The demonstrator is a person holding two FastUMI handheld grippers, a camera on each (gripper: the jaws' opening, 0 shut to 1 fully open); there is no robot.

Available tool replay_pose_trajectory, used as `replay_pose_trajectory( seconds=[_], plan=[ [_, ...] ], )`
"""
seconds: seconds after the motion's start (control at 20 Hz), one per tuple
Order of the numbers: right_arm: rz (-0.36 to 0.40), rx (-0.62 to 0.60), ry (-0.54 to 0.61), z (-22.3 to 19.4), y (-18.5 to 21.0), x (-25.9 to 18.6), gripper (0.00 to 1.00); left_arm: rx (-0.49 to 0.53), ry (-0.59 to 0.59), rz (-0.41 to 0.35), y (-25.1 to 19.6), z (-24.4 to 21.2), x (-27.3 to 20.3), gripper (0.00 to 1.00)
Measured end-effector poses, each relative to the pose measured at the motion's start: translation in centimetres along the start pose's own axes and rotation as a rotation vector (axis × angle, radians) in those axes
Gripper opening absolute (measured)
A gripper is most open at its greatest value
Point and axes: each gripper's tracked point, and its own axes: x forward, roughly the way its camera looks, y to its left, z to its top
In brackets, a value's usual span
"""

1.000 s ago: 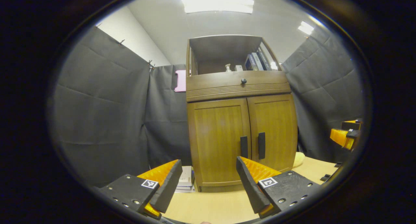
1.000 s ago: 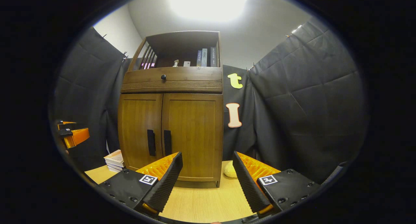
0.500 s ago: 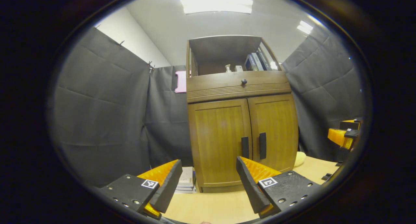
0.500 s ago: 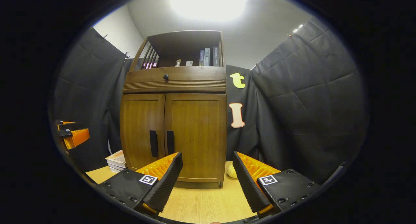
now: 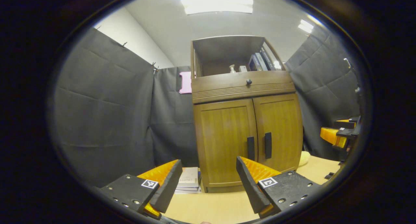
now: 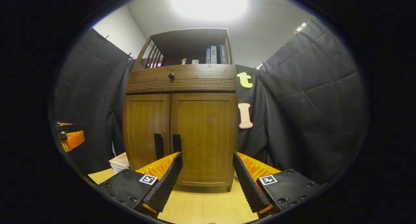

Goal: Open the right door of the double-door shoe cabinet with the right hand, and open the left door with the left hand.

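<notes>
Cabinet (image 5: 247, 120) stands on the table (image 5: 211, 207), both doors closed; the two upright black handles sit side by side at the centre seam. Left hand-held gripper (image 5: 208, 181), fingers apart and empty, has the left handle (image 5: 250, 148) ahead and right of its axis. Right hand-held gripper (image 6: 207, 180), also apart and empty, has the right handle (image 6: 176, 143) ahead and slightly left, looks nearer.

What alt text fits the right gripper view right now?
A wooden cabinet stands ahead on a table, both doors shut, two dark handles at the centre seam. The open right gripper frames the right door; books lie left of the cabinet.
</notes>
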Motion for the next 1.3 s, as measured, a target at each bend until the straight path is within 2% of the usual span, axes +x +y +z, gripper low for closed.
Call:
replay_pose_trajectory(
  seconds=[0.75, 1.3],
  plan=[
    [0.093, 0.053, -0.006, 0.5, 5.1, 8.8, 0.97, 0.018, 0.021, 0.144, 3.2, 0.5, -1.5, 0.95],
    [0.129, 0.069, 0.034, -1.9, 8.0, 15.4, 0.96, 0.031, 0.036, 0.245, 5.7, 0.3, -3.2, 0.96]
  ],
)
